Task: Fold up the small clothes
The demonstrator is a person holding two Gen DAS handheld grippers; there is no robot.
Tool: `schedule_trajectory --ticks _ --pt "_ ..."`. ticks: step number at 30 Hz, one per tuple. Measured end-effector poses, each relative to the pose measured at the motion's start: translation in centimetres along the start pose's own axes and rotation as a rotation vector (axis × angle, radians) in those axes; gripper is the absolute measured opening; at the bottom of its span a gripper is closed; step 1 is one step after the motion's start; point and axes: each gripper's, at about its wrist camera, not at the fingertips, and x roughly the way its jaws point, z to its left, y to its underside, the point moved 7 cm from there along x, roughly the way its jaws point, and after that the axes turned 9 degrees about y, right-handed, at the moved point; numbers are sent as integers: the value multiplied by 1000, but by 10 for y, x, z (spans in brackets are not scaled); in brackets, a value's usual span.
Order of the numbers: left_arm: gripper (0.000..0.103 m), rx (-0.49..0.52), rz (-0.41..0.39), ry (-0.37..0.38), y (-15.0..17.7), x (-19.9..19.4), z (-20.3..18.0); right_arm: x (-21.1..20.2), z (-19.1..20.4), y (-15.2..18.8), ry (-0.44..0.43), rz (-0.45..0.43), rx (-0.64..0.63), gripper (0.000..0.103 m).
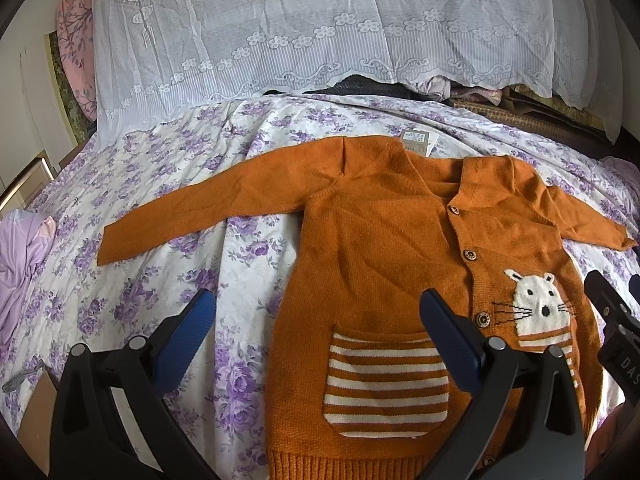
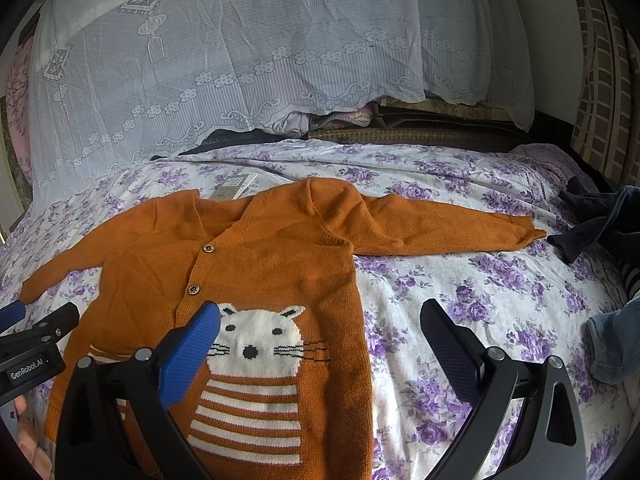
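Note:
A small orange knitted cardigan (image 1: 380, 232) lies flat, front up, on the flowered bed sheet (image 1: 168, 280). It has wooden buttons, a white cat face and striped pockets. Both sleeves are spread out sideways. My left gripper (image 1: 316, 312) is open and empty above the cardigan's lower left part, near the striped pocket (image 1: 386, 388). My right gripper (image 2: 320, 320) is open and empty above the lower right part (image 2: 280, 264), by the cat face (image 2: 260, 340). The right gripper shows at the right edge of the left wrist view (image 1: 612, 320), and the left gripper at the left edge of the right wrist view (image 2: 36, 336).
A paper tag (image 2: 232, 186) lies at the collar. A white lace curtain (image 1: 320, 20) hangs behind the bed. Dark and blue clothes (image 2: 600, 216) lie at the right of the bed, a lilac cloth (image 1: 20, 256) at the left.

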Motion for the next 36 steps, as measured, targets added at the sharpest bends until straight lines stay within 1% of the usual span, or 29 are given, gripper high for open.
schedule_trajectory --ticks 5,9,10,12,14,15,16,17,18,19,21,23,25,27,28,30,31,33,35,36 --pt "99 -2 1 9 -4 -3 -3 0 0 0 -2 1 0 100" --pt "99 -14 -14 62 -1 -5 -7 -2 -3 -2 7 -7 -2 100" --pt "99 -12 2 67 1 -1 -7 -3 -6 -4 6 -11 1 100" --pt "99 -23 30 92 6 3 -5 -7 -18 -11 13 -36 13 100" --pt "99 -62 23 118 8 4 -2 -12 -37 -21 12 -73 39 100" --pt "99 -63 43 111 9 7 1 -12 -49 -24 5 -84 61 100" --pt "99 -78 128 94 15 14 10 -10 -62 -26 -14 -86 91 100" --pt "99 -112 177 106 19 16 14 -4 -77 -28 -56 -71 145 100" --pt "99 -155 253 117 25 19 19 3 -92 -28 -110 -48 211 100" --pt "99 -189 298 114 30 22 25 9 -104 -28 -159 -28 276 100" --pt "99 -222 282 111 31 25 32 21 -135 -28 -310 -5 476 100" --pt "99 -247 277 106 34 26 36 32 -164 -28 -376 5 624 100" --pt "99 -259 270 112 35 26 35 40 -180 -28 -385 5 685 100" --pt "99 -264 250 129 35 27 31 56 -199 -29 -367 27 746 100" --pt "99 -260 236 141 34 28 27 65 -206 -29 -373 41 783 100" --pt "99 -228 240 119 35 29 22 81 -215 -29 -374 70 832 99" --pt "99 -220 224 117 35 30 22 92 -218 -31 -368 90 844 97" --pt "99 -196 218 104 35 31 20 107 -223 -30 -318 118 837 92" --pt "99 -175 228 92 36 32 18 122 -232 -29 -279 139 845 86" --pt "99 -173 231 92 36 33 18 129 -237 -27 -261 152 858 85"
